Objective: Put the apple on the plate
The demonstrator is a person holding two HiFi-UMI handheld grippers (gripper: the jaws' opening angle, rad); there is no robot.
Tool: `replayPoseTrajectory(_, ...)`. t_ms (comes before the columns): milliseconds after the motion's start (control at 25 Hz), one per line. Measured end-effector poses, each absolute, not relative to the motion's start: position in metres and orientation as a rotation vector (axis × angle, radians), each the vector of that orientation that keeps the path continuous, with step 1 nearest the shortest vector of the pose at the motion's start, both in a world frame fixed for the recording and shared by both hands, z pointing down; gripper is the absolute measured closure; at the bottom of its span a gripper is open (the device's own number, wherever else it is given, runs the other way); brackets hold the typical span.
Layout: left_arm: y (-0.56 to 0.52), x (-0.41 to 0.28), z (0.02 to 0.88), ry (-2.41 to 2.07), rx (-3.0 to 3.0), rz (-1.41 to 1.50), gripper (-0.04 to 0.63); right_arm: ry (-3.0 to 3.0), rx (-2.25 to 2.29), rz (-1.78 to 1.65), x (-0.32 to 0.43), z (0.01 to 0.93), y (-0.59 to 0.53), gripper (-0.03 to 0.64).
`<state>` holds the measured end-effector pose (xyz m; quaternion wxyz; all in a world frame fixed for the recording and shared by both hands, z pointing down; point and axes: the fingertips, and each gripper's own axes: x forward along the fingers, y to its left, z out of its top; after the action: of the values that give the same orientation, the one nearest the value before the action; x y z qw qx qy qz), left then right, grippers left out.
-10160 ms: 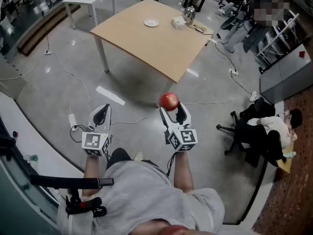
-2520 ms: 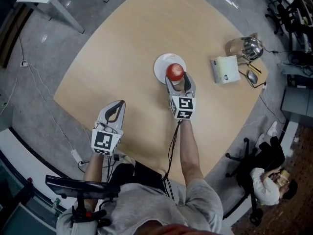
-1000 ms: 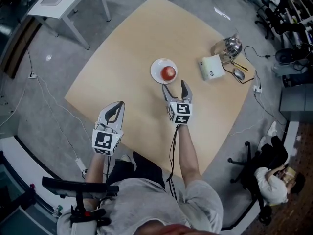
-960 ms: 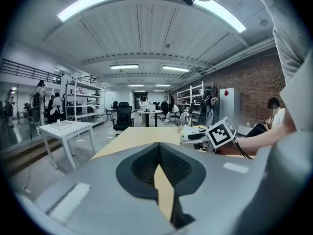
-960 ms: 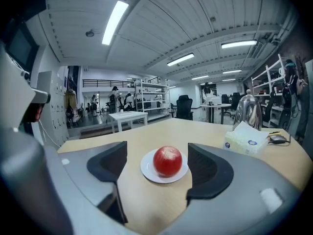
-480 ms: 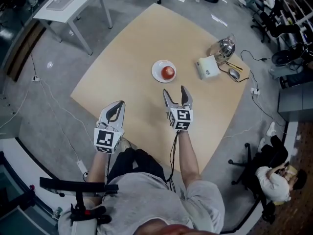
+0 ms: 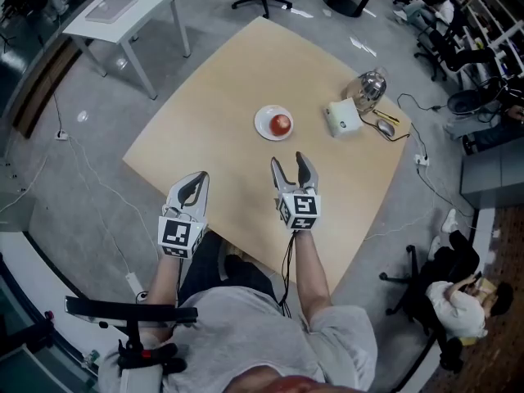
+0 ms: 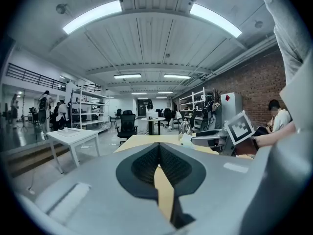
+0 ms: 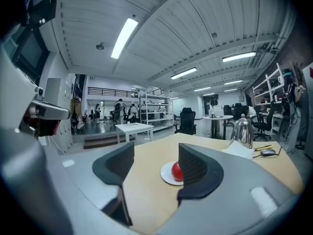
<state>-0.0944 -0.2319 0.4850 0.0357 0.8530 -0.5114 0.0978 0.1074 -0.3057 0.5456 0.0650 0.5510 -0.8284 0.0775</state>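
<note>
Fingers [image 9: 193, 166] of the right gripper [image 7: 290, 164] stand apart with nothing between them, having just been closing a little, while the apple [image 7: 281, 124] sits on the white plate [image 7: 264, 126] near the middle of the wooden table [image 7: 213, 129]. Two and a half seconds earlier that gripper held the apple over the plate; a second ago it was already free and just short of the rim, and it now hangs well back from the plate. In the right gripper view the red fruit shows partly behind the right-hand finger. The left gripper [image 7: 195, 180], its fingers [image 8: 146, 164] pressed together on nothing, hovers at the table's near edge (much as it did before). A metal kettle [image 7: 368, 88] and a white box [image 7: 342, 118] stand farther along the table. Black-and-white square markers [image 7: 300, 209] on the grippers' cubes are the only print that can be made out.
</note>
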Motion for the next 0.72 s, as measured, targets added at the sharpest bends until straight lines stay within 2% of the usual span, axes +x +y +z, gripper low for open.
replayPoseTrajectory(120, -0.225, -0.095, 0.476, -1.58, 2.621, 0.298, 0.577, -2.521, 1.65, 0.224, 0.101, 0.535, -0.292, 0.341)
replayPoseTrajectory(320, -0.217, -0.096, 0.48, -1.556, 2.642, 0.28, 0.577, -2.572, 1.66, 0.222, 0.095, 0.52, -0.273, 0.402)
replayPoseTrajectory(600, -0.215, -0.097, 0.468, -1.543, 2.678, 0.248, 0.577, -2.58, 1.695, 0.225, 0.093, 0.509, -0.254, 0.431)
replayPoseTrajectory(720, -0.214, -0.101, 0.464, -1.54, 2.687, 0.242, 0.577, -2.575, 1.7, 0.201, 0.091, 0.504, -0.248, 0.465)
